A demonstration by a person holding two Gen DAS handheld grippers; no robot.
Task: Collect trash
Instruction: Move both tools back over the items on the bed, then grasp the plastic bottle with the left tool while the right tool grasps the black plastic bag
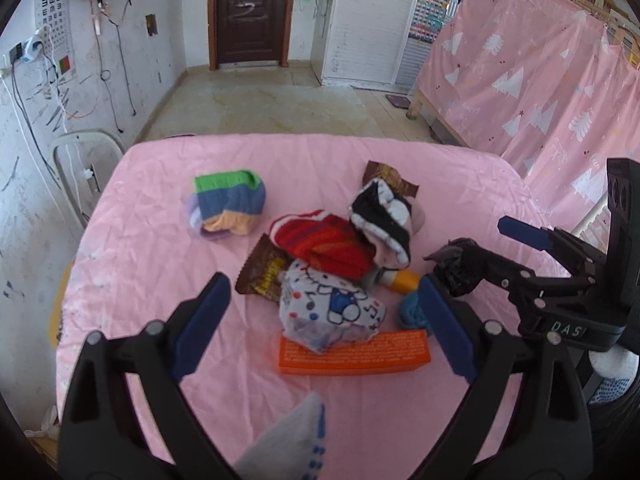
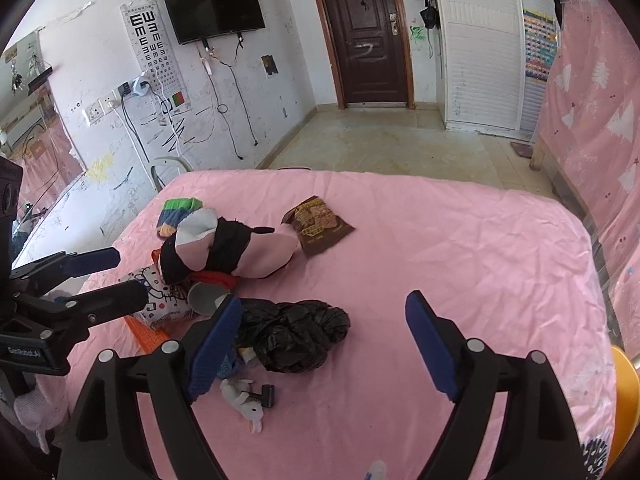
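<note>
scuffed white wall (image 2: 100, 80), dark door (image 2: 366, 36)

left wrist: near, over pile | right wrist: from right | shared: pink table (image 1: 168, 240)

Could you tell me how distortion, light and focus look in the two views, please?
Left wrist view: fisheye bends the door frame, corners black, white cloth at the bottom blurred. Right wrist view: same bending, even daylight, no glare on the bag.

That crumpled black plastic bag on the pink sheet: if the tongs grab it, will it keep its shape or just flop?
The black plastic bag looks thin and crumpled, so it would probably sag and unfold when lifted. It is likely very light, and its glossy film may slip unless pinched on a thick fold. The right tongs stand open beside it.
</note>
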